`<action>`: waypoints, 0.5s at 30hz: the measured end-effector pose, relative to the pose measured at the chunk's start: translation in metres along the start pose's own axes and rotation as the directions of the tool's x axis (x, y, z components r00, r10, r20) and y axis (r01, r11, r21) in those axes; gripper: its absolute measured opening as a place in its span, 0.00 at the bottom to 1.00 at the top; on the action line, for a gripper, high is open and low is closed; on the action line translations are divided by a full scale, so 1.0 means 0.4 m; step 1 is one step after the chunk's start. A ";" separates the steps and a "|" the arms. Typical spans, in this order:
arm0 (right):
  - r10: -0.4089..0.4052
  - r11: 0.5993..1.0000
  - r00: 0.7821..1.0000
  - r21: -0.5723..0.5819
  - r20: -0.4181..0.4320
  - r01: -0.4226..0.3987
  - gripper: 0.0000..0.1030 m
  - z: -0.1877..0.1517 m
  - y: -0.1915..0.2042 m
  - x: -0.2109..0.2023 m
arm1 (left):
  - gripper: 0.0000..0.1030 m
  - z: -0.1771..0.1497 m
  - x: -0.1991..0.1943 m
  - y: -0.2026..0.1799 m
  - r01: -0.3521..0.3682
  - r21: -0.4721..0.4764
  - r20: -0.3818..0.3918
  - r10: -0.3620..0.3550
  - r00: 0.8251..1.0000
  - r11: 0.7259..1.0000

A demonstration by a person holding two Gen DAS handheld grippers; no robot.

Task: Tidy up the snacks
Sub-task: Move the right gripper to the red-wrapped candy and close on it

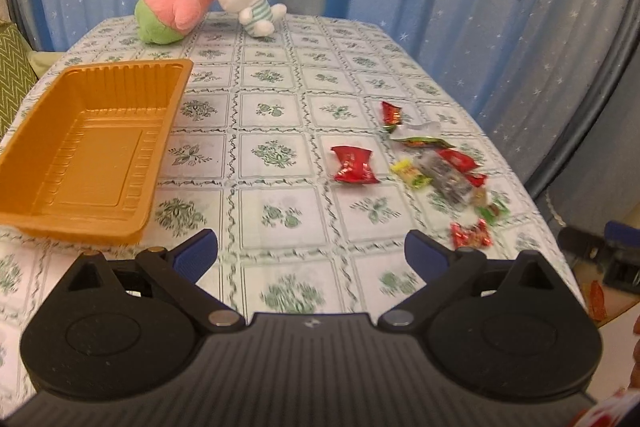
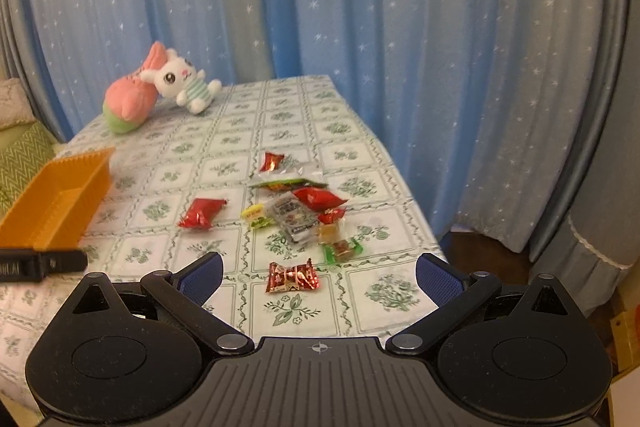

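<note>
Several wrapped snacks lie scattered on the table's right half. A red packet point(image 1: 355, 165) point(image 2: 202, 212) lies apart on the left of the pile. A red candy point(image 2: 292, 277) point(image 1: 471, 234) lies nearest, just ahead of my right gripper point(image 2: 319, 273), which is open and empty. An empty orange tray point(image 1: 86, 147) point(image 2: 52, 201) stands at the left. My left gripper point(image 1: 311, 251) is open and empty, just right of the tray's near corner.
The table point(image 1: 280, 115) has a floral checked cloth. A pink plush point(image 1: 176, 1) and a white rabbit plush point(image 1: 248, 1) sit at the far edge. A blue star curtain point(image 2: 360, 7) hangs behind. The left gripper's side point(image 2: 40, 265) shows in the right wrist view.
</note>
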State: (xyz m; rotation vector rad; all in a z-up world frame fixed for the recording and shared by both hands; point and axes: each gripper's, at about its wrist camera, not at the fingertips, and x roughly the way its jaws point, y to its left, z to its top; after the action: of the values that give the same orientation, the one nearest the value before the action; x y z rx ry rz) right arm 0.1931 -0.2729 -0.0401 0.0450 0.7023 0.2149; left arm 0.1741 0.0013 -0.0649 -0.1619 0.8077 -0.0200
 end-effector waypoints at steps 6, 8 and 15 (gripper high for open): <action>0.046 0.999 0.997 -0.023 -0.054 -0.047 0.85 -0.042 0.008 0.150 | 0.96 0.025 0.106 0.015 0.000 0.011 -0.023 0.000 1.000 1.000; 0.054 0.998 0.997 -0.032 -0.062 -0.056 0.83 -0.050 0.013 0.193 | 0.96 0.030 0.135 0.012 -0.001 0.023 -0.029 0.002 1.000 1.000; 0.040 0.996 0.995 -0.076 -0.093 -0.047 0.65 -0.068 0.031 0.314 | 0.96 0.041 0.212 0.014 0.003 0.019 -0.045 -0.002 0.999 1.000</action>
State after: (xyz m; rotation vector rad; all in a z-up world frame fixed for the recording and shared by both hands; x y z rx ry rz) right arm 0.2666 -0.2353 -0.1393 -0.0246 0.7840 0.2873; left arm 0.2443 0.0023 -0.1155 -0.1449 0.8522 -0.0335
